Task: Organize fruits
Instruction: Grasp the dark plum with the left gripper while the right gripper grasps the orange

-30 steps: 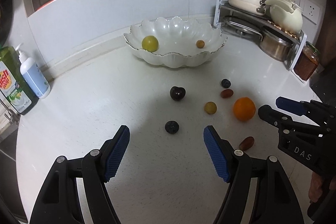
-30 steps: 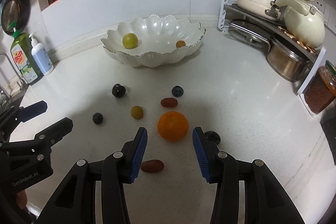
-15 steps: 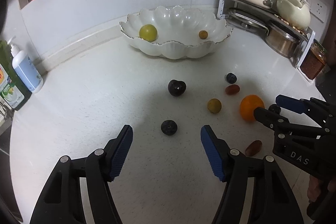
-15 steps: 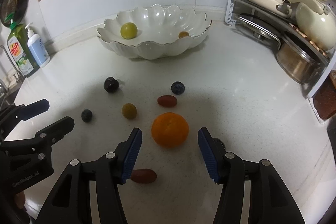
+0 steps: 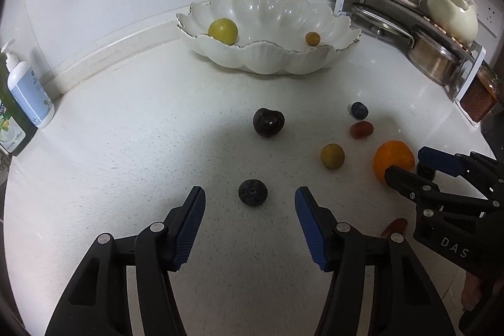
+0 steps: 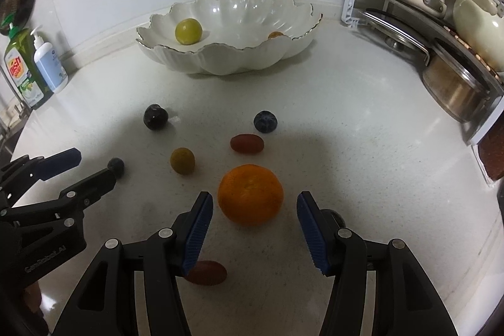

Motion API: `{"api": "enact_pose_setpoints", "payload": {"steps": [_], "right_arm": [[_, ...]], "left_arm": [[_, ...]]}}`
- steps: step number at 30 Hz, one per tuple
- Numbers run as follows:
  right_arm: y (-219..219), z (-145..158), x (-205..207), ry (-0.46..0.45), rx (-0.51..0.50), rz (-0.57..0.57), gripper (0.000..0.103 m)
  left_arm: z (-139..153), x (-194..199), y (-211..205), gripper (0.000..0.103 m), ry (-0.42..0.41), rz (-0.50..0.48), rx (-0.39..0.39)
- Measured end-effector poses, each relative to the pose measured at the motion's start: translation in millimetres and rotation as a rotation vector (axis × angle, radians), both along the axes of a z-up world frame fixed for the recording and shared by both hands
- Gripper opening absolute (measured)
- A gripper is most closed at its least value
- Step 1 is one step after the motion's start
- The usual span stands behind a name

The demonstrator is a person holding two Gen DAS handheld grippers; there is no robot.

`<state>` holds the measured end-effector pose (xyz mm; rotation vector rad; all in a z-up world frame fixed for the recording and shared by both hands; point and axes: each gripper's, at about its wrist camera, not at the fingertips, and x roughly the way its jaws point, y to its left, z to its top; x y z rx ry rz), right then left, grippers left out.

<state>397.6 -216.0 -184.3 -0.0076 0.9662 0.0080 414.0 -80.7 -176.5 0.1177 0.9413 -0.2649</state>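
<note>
The orange sits on the table just beyond the right gripper, centred between its spread jaws. The left gripper, jaws spread too, faces a blueberry. The bowl lies far, straight ahead.

"DAS" marks the right gripper; "GenRobot.AI" the left gripper.

Dim overhead light, soft shadows on the counter, fisheye-bent, dark edges.
</note>
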Motion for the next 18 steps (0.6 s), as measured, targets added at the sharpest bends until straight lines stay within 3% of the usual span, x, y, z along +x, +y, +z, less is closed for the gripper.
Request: {"api": "enact_pose_setpoints", "payload": {"steps": [18], "right_arm": [[3,-7,13,0.026,-0.006,0.024,0.057]], "left_arm": [[-20,16,-4,0.037,0.053,0.002,0.007]]}}
